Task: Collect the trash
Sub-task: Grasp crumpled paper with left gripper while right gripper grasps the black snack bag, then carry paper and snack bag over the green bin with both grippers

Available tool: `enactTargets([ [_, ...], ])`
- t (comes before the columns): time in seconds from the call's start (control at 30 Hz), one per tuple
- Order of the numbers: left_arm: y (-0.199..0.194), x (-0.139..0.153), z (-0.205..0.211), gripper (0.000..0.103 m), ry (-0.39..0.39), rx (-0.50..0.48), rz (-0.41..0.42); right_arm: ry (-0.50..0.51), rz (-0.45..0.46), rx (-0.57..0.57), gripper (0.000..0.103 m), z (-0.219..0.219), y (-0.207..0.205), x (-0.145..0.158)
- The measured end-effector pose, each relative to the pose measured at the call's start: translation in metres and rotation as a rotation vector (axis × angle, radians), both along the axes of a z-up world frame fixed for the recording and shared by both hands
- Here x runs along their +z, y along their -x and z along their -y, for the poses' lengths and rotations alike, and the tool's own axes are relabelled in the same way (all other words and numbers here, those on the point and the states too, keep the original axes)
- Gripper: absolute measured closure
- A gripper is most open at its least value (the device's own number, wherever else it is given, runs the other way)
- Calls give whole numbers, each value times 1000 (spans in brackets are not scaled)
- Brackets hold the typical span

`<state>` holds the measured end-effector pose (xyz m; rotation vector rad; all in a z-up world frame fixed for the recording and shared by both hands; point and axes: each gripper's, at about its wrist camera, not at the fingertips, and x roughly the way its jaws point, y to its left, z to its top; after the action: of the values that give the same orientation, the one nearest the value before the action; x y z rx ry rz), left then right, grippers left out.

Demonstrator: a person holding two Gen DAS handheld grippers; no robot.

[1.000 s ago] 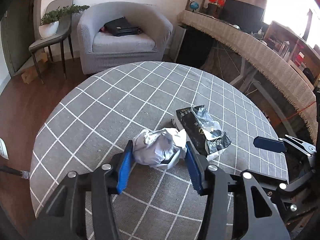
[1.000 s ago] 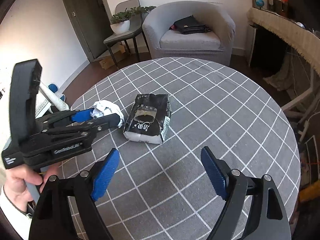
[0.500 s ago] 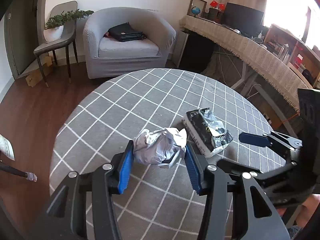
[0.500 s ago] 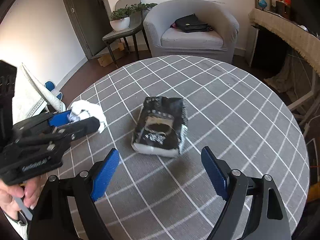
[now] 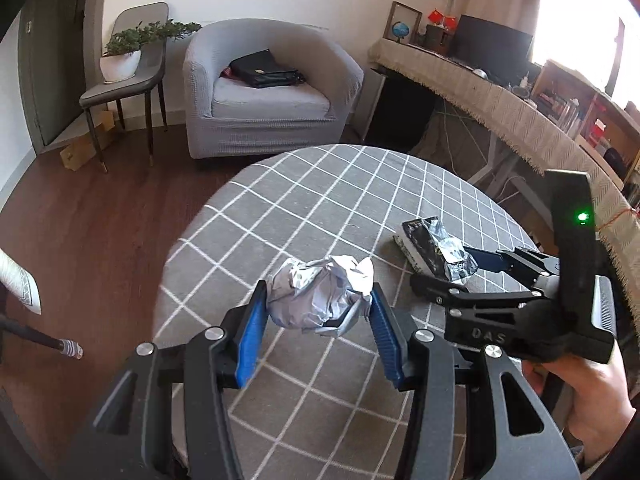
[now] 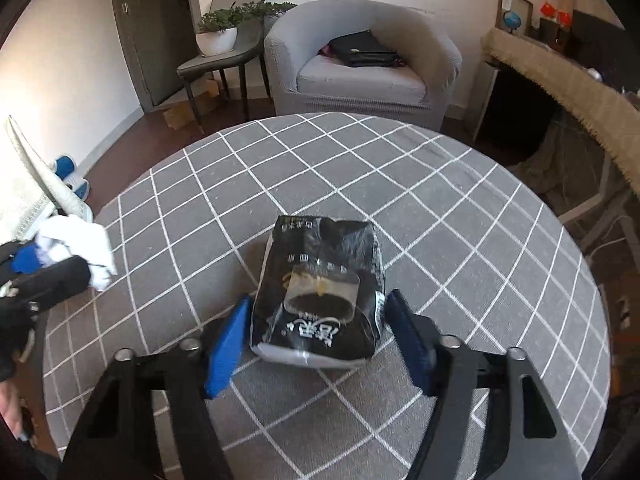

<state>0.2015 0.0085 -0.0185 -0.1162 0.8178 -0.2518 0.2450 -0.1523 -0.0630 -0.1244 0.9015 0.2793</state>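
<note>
The left hand-held gripper point(image 5: 318, 330) is clamped on a crumpled white paper wad point(image 5: 320, 296), both blue pads pressed into its sides, and holds it lifted above the near edge of the surface point(image 5: 320, 200). To its right, the right hand-held gripper point(image 6: 318, 334) has its 2 blue pads spread on either side of a black plastic package point(image 6: 320, 292) that lies flat on the surface; the right pad sits against the package's edge, the left pad is blurred, and whether the pads are actually squeezing it cannot be told. In the left wrist view the same package point(image 5: 438, 250) lies just ahead of the right tool's fingers.

The surface is a round top covered with a grey cloth crossed by white grid lines. Beyond it, ahead of both hand-held grippers, stands a grey armchair point(image 6: 360, 60) with a black bag point(image 6: 362, 54) on its seat. Left of the armchair a grey chair point(image 6: 224, 56) carries a white pot with a green plant point(image 6: 218, 36). Behind that is a dark door point(image 6: 156, 20), and the floor point(image 5: 100, 220) is dark wood. To the right of the right hand-held gripper runs a long desk draped in a fringed beige cloth point(image 5: 500, 100), with a small globe point(image 5: 400, 32) and a dark monitor point(image 5: 494, 46) on it.
</note>
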Motion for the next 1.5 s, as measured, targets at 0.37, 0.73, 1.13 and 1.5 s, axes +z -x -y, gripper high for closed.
enactTargets([
  [0.37,18,4,-21,51,-40,27,4,-9,31,66,51,-19,11,18],
  [0.73,53,9,-45,51,-76,70,11,-53,29,184,51,-44,44,34],
  [1.13,81,10,-85,51,-86,162,13,-76,35,301,51,-80,79,44],
  [1.5,115,1,-132,51,-57,264,-17,-90,31,400,51,-115,105,48],
])
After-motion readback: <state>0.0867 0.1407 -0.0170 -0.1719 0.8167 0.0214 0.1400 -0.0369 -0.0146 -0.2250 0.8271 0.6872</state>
